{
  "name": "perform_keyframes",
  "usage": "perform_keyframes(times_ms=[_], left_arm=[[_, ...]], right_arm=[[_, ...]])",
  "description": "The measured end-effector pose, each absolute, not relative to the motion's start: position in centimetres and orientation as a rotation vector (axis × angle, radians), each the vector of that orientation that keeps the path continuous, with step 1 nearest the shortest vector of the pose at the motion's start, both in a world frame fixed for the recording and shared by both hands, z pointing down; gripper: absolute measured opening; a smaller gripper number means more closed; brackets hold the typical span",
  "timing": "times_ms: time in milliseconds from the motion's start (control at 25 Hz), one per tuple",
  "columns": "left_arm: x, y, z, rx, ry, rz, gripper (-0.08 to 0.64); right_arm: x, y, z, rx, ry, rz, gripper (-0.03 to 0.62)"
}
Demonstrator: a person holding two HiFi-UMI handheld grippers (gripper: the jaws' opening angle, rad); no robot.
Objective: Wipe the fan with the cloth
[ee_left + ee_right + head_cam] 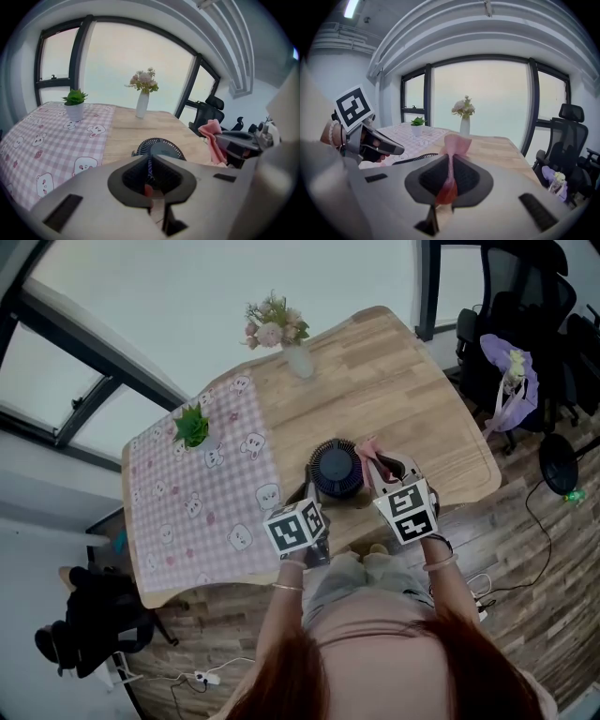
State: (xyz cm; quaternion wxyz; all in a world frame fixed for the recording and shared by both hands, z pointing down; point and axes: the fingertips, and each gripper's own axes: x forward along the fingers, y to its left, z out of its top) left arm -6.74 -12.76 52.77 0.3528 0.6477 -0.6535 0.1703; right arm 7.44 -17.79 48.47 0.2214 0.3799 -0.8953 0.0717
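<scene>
Closest in, the person's forearms reach out over the table edge with a gripper in each hand. The right gripper (pixel 450 157) has its jaws pinched tight on the pink cloth (pixel 457 144), and a tuft stands up past the tips. The left gripper (pixel 150 158) has its jaws drawn together as well, nipping a thin dark strip that looks to be the near rim of the fan (pixel 335 468). I'd call that a steadying hold, though the jaws mask most of the grip point.

Just beyond them, the fan sits at the near edge of the wooden table (pixel 394 381) with its round grille tilted upward. The cloth hangs right beside it on the right, and I can't tell whether they touch.

My read is that the wipe is only just being set up. Next, the cloth needs to come onto the grille and sweep across it, lightly, while the left side keeps the fan from sliding or tipping.

Further out, a pink checked tablecloth (pixel 216 484) carries a small potted plant (pixel 192 426). A vase of flowers (pixel 279 334) stands at the far edge, and office chairs (pixel 525 296) sit beyond on the right.
</scene>
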Motion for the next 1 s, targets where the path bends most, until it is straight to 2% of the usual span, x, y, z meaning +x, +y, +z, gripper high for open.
perform_keyframes(times_ms=[520,1000], left_arm=[[-5.8,-13.0,46.9,1.930,-1.833,0.467,0.021],[-5.9,-10.8,40.8,2.116,-1.865,0.366,0.020]], right_arm=[[7.7,-17.3,44.6,1.125,-2.607,0.190,0.023],[7.1,-14.0,40.6,1.177,-2.672,0.141,0.023]])
